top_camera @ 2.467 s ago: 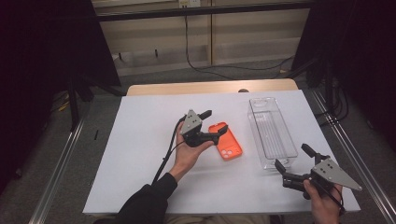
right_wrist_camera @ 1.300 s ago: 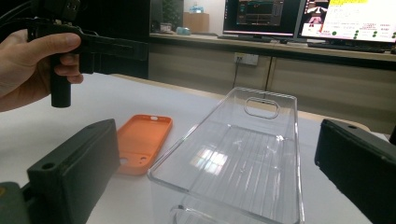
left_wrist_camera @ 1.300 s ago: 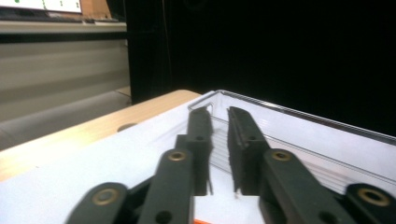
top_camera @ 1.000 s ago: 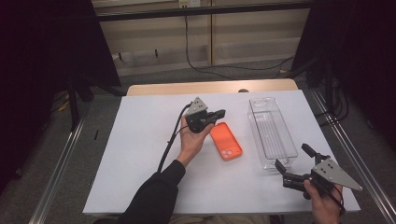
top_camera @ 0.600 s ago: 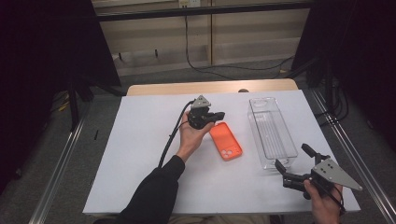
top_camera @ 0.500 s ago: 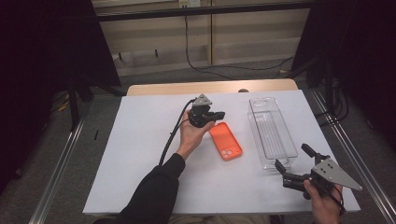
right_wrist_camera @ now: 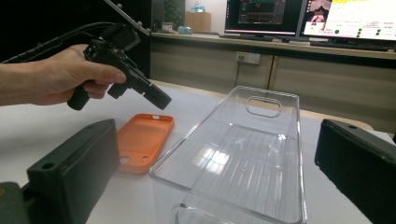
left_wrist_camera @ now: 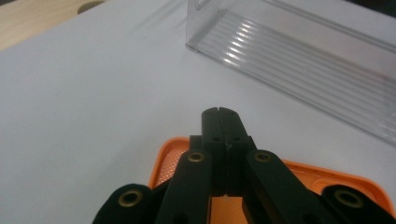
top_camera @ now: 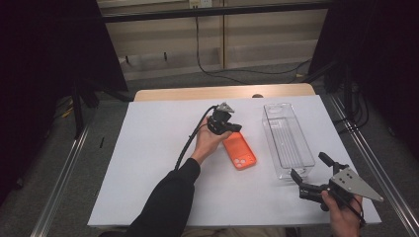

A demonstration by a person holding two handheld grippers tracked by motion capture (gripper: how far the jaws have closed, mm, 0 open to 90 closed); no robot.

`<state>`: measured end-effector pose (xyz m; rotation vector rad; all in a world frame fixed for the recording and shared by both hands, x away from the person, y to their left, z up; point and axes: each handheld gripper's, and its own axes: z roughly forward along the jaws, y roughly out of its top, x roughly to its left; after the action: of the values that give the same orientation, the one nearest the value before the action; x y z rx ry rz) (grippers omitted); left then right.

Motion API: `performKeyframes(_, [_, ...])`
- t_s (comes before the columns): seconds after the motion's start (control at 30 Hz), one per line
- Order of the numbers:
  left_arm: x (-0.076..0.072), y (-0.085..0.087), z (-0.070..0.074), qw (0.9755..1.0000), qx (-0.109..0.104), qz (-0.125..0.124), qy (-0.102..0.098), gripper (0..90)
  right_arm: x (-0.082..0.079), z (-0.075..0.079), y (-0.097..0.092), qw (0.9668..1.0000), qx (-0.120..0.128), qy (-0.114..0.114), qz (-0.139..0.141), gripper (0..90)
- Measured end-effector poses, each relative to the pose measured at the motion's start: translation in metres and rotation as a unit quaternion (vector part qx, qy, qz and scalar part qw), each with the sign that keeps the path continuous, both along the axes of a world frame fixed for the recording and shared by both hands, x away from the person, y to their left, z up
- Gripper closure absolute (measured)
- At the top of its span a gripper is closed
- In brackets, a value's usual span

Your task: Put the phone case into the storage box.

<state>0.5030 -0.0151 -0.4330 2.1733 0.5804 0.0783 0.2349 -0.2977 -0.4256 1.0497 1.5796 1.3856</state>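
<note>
An orange phone case (top_camera: 240,152) lies flat on the white table, open side up. My left gripper (top_camera: 237,128) hangs just above the case's far end, jaws shut with nothing between them. In the left gripper view the closed jaws (left_wrist_camera: 219,113) point over the orange case (left_wrist_camera: 171,164) toward the clear tray (left_wrist_camera: 303,60). My right gripper (top_camera: 307,166) rests at the near right, open and empty, by the near end of the clear plastic tray (top_camera: 288,140). The right gripper view shows its open jaws (right_wrist_camera: 215,182) facing the tray (right_wrist_camera: 243,144), the orange case (right_wrist_camera: 142,135) and the left gripper (right_wrist_camera: 159,99).
A white sheet (top_camera: 148,163) covers the table, with a wooden strip (top_camera: 197,93) along the far edge. Metal rails (top_camera: 64,182) run down both sides. Monitors (right_wrist_camera: 299,18) stand on a far desk in the right gripper view.
My left gripper, shut throughout, has moved from the case's left edge toward the far end and a little right. The right gripper has stayed still.
</note>
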Motion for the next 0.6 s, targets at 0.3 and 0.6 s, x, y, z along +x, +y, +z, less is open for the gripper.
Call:
performKeyframes(0.3, [0.007, -0.015, -0.011, 0.9998, 0.021, 0.001, 0.004, 90.0, 0.001, -0.001, -0.001, 1.0000, 0.003, 0.000, 0.001, 0.0])
performKeyframes(0.6, [0.011, -0.020, -0.013, 0.9993, 0.034, 0.014, -0.001, 90.0, 0.000, -0.001, -0.002, 1.0000, 0.000, 0.001, -0.001, 0.0])
